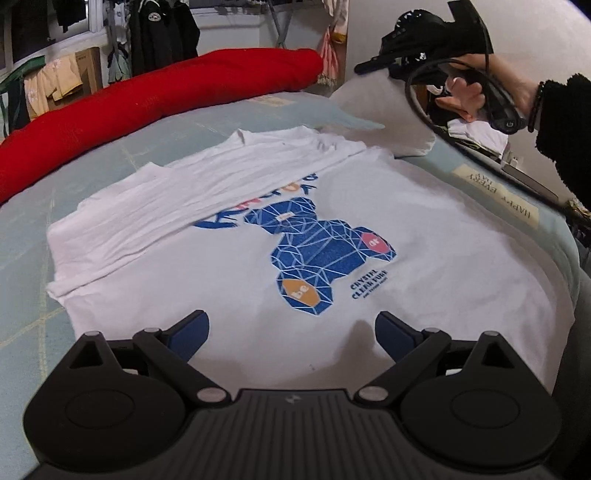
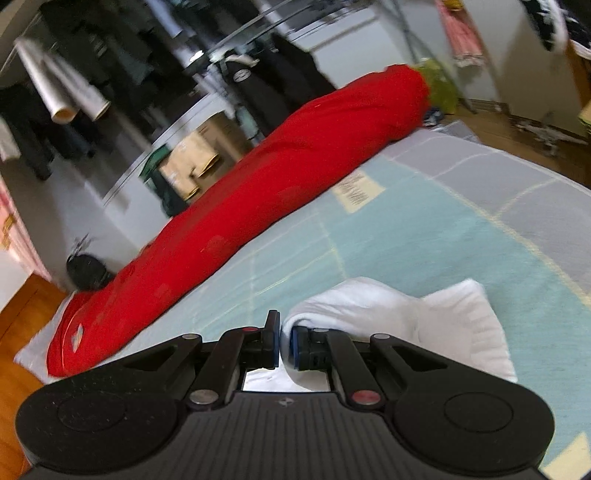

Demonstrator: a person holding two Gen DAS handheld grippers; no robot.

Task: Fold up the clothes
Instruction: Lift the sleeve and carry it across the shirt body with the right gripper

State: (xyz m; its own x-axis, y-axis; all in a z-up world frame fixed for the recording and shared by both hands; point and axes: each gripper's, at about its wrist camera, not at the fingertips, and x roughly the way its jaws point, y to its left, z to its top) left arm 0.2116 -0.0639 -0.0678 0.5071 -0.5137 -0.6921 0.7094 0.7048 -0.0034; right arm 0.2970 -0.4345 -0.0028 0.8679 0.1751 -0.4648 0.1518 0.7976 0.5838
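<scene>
A white T-shirt [image 1: 207, 236] with a blue geometric bear print lies flat on the bed, its left side folded over the middle. My left gripper [image 1: 291, 332] is open and empty, just above the shirt's near hem. My right gripper [image 2: 283, 345] is shut on a bunched white part of the T-shirt [image 2: 406, 314] and holds it lifted above the bed. In the left wrist view the right gripper's body [image 1: 436, 40] is at the upper right, held in a hand, with lifted white cloth [image 1: 376, 110] below it.
A long red bolster [image 1: 147, 99] lies along the far side of the bed and also shows in the right wrist view [image 2: 258, 206]. The light blue checked bedspread [image 2: 443, 229] covers the bed. Dark clothes hang on a rack [image 1: 159, 33] beyond. Cardboard boxes [image 2: 195, 155] stand by the wall.
</scene>
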